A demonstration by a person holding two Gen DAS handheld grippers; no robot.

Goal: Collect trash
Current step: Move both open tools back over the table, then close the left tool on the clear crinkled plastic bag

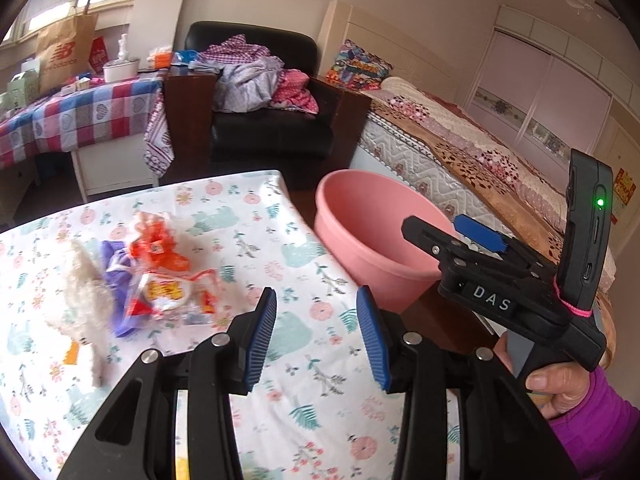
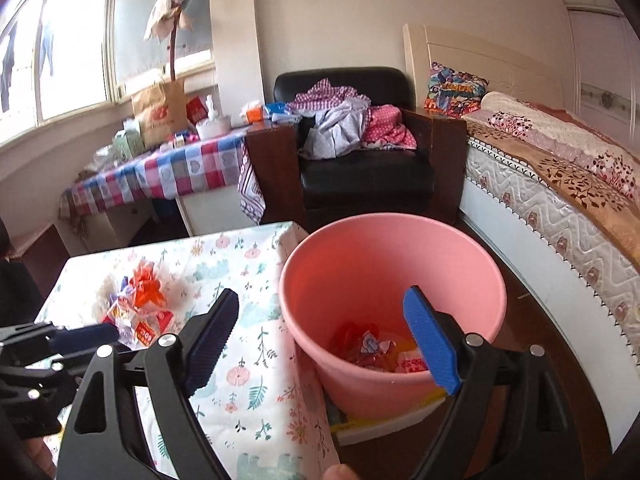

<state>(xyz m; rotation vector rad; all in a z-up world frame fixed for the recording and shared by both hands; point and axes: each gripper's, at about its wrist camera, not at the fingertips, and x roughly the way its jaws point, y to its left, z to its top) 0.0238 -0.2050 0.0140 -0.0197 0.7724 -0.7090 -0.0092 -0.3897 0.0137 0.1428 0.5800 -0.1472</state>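
One table (image 1: 304,360) in a floral cloth carries a heap of perhaps four wrappers (image 1: 156,280) (blur hides the count) near its left edge. One pink bucket (image 2: 384,392) stands beside its right edge; only the right wrist view shows wrappers (image 2: 376,350) inside. The right gripper (image 2: 320,340), fingers wide apart, hangs empty over the rim; the left gripper (image 1: 316,338), fingers apart, tilts down over the cloth, also empty.

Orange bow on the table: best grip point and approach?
Pinch the orange bow across its raised crinkled loops, coming down from above with the left tool, which is open and nearest. It sits atop the wrapper pile, so a side approach would likely drag the wrappers along.
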